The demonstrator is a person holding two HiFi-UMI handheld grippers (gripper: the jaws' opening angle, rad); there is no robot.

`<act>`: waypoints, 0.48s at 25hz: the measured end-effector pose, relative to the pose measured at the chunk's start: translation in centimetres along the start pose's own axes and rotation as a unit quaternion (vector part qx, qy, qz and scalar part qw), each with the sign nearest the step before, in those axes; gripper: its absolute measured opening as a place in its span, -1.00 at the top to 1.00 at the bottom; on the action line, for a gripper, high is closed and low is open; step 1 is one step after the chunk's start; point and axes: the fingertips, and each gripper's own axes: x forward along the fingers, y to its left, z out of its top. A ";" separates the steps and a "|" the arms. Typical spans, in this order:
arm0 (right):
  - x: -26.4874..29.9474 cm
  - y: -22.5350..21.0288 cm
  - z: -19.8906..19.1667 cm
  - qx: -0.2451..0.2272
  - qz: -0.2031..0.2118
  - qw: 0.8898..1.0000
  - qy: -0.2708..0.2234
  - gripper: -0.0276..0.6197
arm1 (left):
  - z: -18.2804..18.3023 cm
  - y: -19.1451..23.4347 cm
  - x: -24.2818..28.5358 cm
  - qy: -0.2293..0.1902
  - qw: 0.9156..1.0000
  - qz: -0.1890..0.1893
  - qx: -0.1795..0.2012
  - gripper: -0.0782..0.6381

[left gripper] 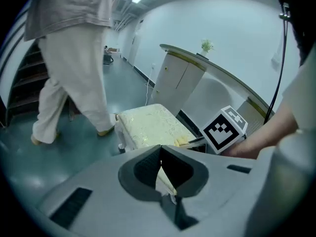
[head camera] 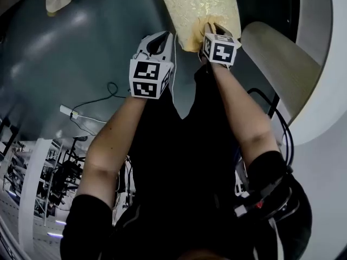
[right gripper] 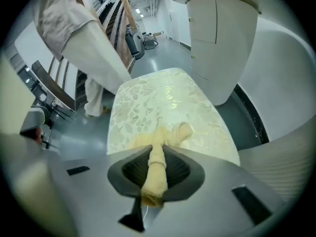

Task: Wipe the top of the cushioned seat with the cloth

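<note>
Two grippers reach toward the cushioned seat [head camera: 198, 1] at the top centre of the head view. The right gripper [right gripper: 157, 154] pinches the yellow cloth [right gripper: 158, 169], whose free end lies on the seat's near edge. The left gripper [left gripper: 160, 149] is closed on nothing. Wiping looks to be just starting; the next stroke likely calls for pushing the cloth across the top.

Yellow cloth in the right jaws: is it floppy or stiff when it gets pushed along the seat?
Probably floppy: the fluffy yellow cloth is squeezed into a thin roll between the jaws. Likely light too, since its free end bunches loosely on the cream patterned cushioned seat.
</note>
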 end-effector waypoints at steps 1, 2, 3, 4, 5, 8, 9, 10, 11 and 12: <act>0.0 1.1 -0.3 -0.001 0.005 1.000 0.002 0.74 | -0.3 0.3 -0.5 0.000 1.000 0.000 0.000 0.77; 0.1 2.3 -0.6 -0.004 0.013 1.000 0.006 0.74 | -0.6 0.6 -1.0 0.000 1.000 0.001 0.000 0.77; 0.3 3.6 -0.9 -0.007 0.023 1.000 0.010 0.74 | -0.8 0.9 -1.5 0.000 1.000 0.002 0.000 0.77; 0.4 4.8 -1.1 -0.011 0.032 0.999 0.014 0.73 | -1.0 1.2 -1.9 -0.001 1.000 0.004 -0.002 0.77; 0.6 6.0 -1.3 -0.015 0.040 0.999 0.018 0.73 | -1.2 1.5 -2.3 -0.001 1.000 0.005 -0.003 0.77; 1.1 9.1 -1.9 -0.025 0.070 0.997 0.034 0.73 | -1.7 2.0 -3.1 -0.003 1.000 0.007 -0.005 0.77; 1.2 10.4 -2.3 -0.031 0.089 0.995 0.046 0.73 | -1.9 2.2 -3.4 -0.004 1.000 0.008 -0.005 0.77; 1.1 11.8 -2.7 -0.038 0.110 0.991 0.059 0.73 | -2.1 2.3 -3.8 -0.005 1.000 0.010 -0.005 0.77; 0.9 13.1 -3.0 -0.046 0.128 0.988 0.068 0.73 | -2.2 2.4 -4.2 -0.005 1.000 0.012 -0.006 0.77; 0.5 14.1 -3.1 -0.052 0.141 0.986 0.068 0.73 | -2.3 2.5 -4.6 -0.005 1.000 0.014 -0.007 0.77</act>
